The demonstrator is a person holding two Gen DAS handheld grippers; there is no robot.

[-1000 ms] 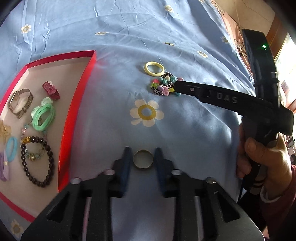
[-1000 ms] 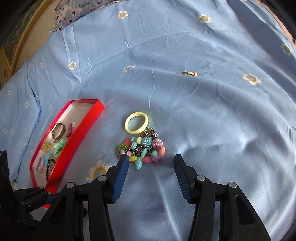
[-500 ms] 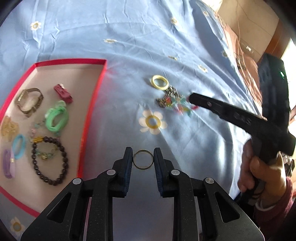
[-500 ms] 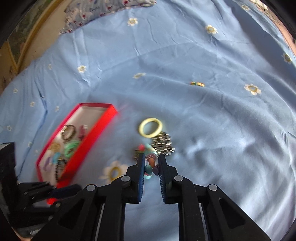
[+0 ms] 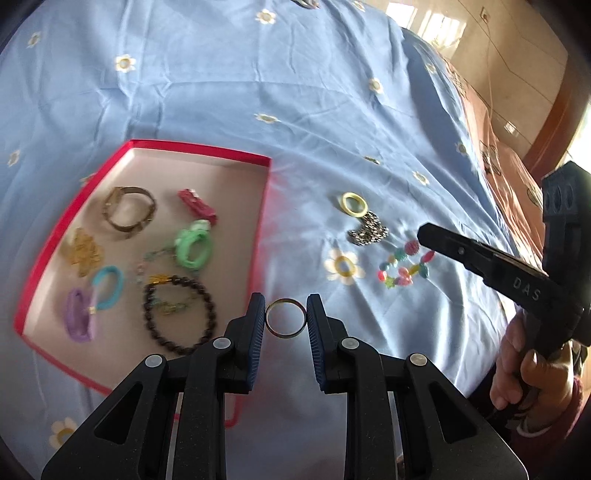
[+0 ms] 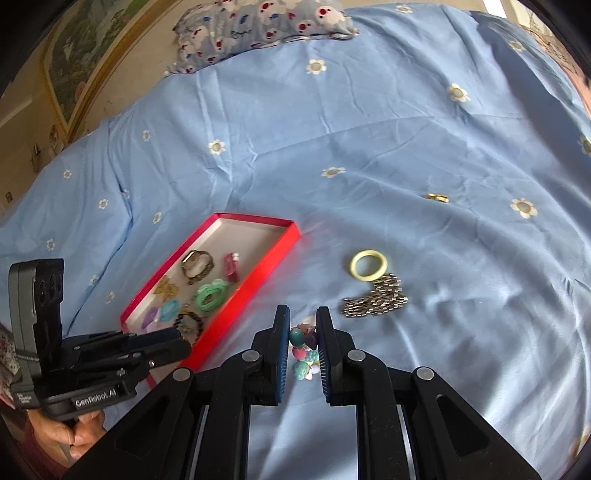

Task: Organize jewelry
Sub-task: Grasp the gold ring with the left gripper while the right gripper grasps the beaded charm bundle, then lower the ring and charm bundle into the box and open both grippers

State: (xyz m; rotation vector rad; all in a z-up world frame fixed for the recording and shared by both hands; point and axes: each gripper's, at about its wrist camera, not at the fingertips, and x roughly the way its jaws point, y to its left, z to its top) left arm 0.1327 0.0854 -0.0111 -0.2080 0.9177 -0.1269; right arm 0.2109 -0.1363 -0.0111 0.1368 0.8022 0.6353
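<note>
My left gripper [image 5: 285, 317] is shut on a thin gold ring [image 5: 285, 318] and holds it above the blue sheet, just right of the red tray [image 5: 263, 206]. The tray holds several bracelets, hair ties and a red clip. My right gripper [image 6: 303, 341] is shut on a colourful bead bracelet [image 6: 303, 350] lifted off the sheet; from the left wrist view the beads [image 5: 404, 267] hang at its tip. A yellow ring [image 6: 368, 265] and a silver chain bracelet [image 6: 375, 301] lie on the sheet to the right of the tray [image 6: 258, 271].
A small gold item [image 6: 437, 197] lies farther back on the flowered blue bedsheet. A patterned pillow [image 6: 258, 26] is at the head of the bed. The wooden bed edge [image 5: 550, 110] is at the right.
My left gripper rose with the gold ring and shifted toward the tray. My right gripper closed on the bead bracelet and lifted it away from the silver chain.
</note>
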